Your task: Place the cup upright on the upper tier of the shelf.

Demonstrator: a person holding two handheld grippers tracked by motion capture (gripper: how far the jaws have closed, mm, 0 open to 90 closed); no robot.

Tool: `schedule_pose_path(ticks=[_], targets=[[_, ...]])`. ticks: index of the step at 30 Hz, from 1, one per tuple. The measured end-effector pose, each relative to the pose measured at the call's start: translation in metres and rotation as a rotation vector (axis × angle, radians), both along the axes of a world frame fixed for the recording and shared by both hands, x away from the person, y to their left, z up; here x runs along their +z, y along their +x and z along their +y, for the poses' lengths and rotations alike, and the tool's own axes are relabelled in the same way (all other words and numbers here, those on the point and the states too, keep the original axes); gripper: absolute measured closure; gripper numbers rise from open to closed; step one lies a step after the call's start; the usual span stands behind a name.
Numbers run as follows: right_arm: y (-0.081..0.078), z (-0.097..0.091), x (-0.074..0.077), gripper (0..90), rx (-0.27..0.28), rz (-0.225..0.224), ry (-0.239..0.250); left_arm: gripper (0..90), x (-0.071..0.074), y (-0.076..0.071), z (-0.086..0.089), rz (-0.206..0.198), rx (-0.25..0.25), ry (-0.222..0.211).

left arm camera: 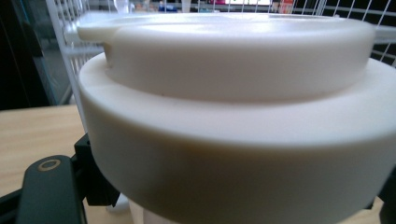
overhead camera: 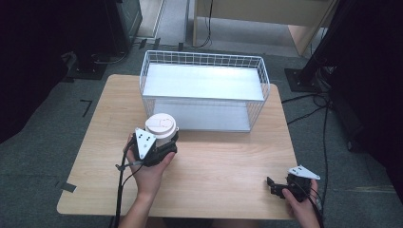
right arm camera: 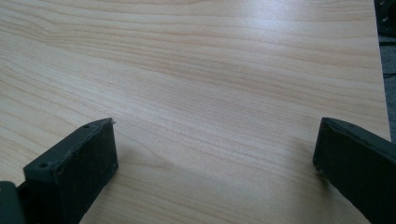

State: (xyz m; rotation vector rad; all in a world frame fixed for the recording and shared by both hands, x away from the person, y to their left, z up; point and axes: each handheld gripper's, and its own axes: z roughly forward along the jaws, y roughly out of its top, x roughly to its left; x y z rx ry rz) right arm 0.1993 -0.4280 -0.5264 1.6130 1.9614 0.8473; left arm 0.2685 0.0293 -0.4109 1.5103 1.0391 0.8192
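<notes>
A pale wooden table [overhead camera: 204,166] stands on grey carpet, with dark stands and loose cables on the floor around it. At the table's far side sits a white wire rack [overhead camera: 204,90] with two flat shelves, its open face toward the person. Just in front of the rack's near left corner is a white cup [overhead camera: 161,128] with a lid, held upright. The left gripper [overhead camera: 164,142] is clamped on the cup below the lid, coming at it from the near side, with the person's hand wrapped around the gripper body. In the left gripper view the lid [left arm camera: 233,93] looms very close, its raised centre and wider rim stacked above the black jaws at the bottom corners, and the rack's wires [left arm camera: 65,56] rise right behind it. The rack's front edge is the nearest thing beyond the cup. The right gripper [overhead camera: 275,186] rests well apart, low over the near right corner of the table. In the right gripper view its jaws stand wide apart with bare tabletop [right arm camera: 210,93] between them.
</notes>
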Motion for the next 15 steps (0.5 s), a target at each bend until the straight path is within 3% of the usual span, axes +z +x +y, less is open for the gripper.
schedule_pose_path(ticks=[1, 8, 15], targets=[[0.0, 0.0, 0.0, 0.0, 0.0, 0.0, 0.0, 15.8, 0.0, 0.0, 0.0, 0.0, 0.0, 0.0], [0.0, 0.0, 0.0, 0.0, -0.001, 0.002, 0.001, 15.7, 0.028, 0.002, -0.008, -0.108, -0.019, 0.002], [0.0, -0.001, 0.0, 0.0, 0.003, -0.002, 0.0, 15.8, 0.054, 0.009, -0.014, -0.156, -0.035, -0.013]])
